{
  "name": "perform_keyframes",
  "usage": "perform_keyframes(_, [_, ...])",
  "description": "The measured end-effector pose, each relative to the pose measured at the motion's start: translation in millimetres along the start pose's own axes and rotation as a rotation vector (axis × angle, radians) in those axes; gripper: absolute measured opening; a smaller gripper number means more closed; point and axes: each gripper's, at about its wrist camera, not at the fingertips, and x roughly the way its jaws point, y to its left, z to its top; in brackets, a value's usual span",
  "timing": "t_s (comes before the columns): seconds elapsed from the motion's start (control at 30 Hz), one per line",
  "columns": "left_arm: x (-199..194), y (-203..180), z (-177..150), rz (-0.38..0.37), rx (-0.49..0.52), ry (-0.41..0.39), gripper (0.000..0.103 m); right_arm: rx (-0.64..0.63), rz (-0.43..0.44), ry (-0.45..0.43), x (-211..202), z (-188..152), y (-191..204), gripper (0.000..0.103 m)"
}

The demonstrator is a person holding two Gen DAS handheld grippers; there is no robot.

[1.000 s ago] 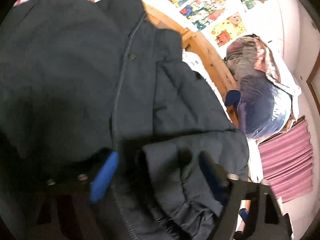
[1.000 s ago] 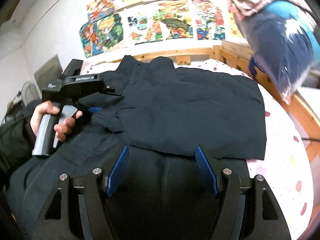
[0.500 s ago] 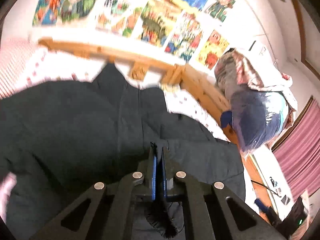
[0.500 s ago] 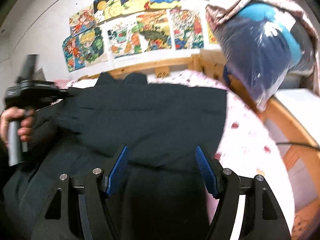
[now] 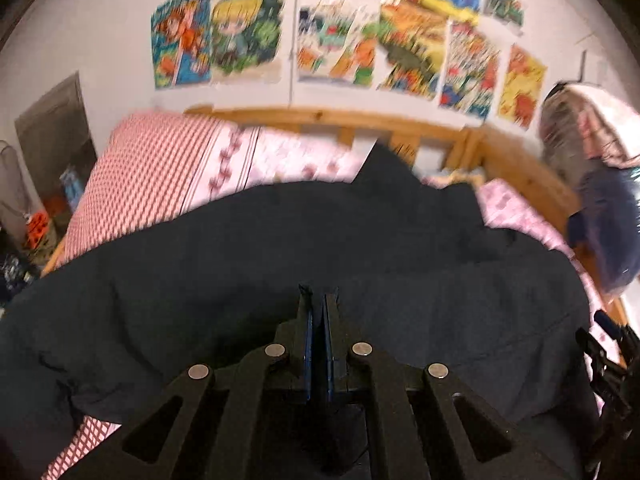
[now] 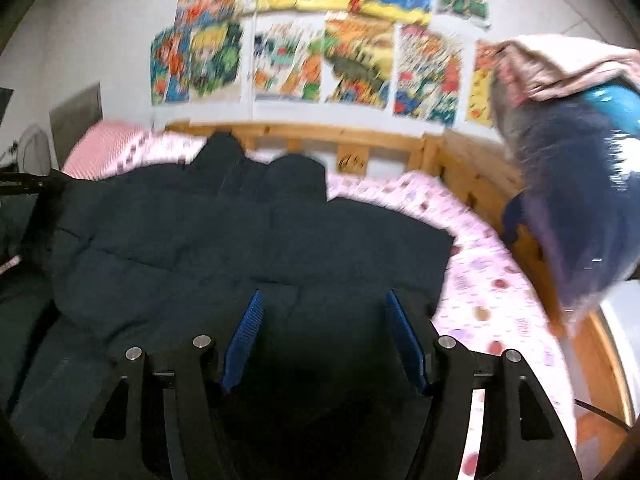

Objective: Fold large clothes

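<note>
A large dark navy jacket (image 5: 360,248) lies spread over the bed, its collar toward the headboard. My left gripper (image 5: 318,304) is shut, with its blue pads pinched on a fold of the jacket near its left side. In the right wrist view the jacket (image 6: 260,248) fills the middle, and dark cloth hangs from the left gripper (image 6: 20,184) at the left edge. My right gripper (image 6: 322,308) stands open just above the jacket's near part, with dark cloth beneath the fingers and nothing pinched. Both views are motion-blurred.
The pink patterned sheet (image 6: 492,288) shows to the right of the jacket. A red-checked pillow (image 5: 152,176) lies at the left. A wooden bed frame (image 6: 460,160) runs along the back and right. A bulky plastic-wrapped bundle (image 6: 568,200) hangs at the right, and posters (image 6: 320,52) cover the wall.
The left gripper went from open around a sleeve to shut on jacket cloth, then lifted and swung left. The right gripper stayed open and drew nearer over the jacket.
</note>
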Motion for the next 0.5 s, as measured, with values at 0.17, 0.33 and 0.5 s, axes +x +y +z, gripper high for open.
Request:
perform_keyframes(0.17, [37.1, 4.0, -15.6, 0.049, 0.012, 0.098, 0.006, -0.023, -0.024, 0.156, 47.7, -15.3, 16.6, 0.059])
perform_keyframes(0.33, [66.0, 0.5, -33.4, 0.081, 0.034, 0.188, 0.010, -0.044, -0.045, 0.211, 69.4, -31.8, 25.8, 0.061])
perform_keyframes(0.5, [59.2, 8.4, -37.7, 0.020, -0.021, 0.185, 0.017, -0.031, -0.044, 0.153, 57.4, -36.5, 27.0, 0.067])
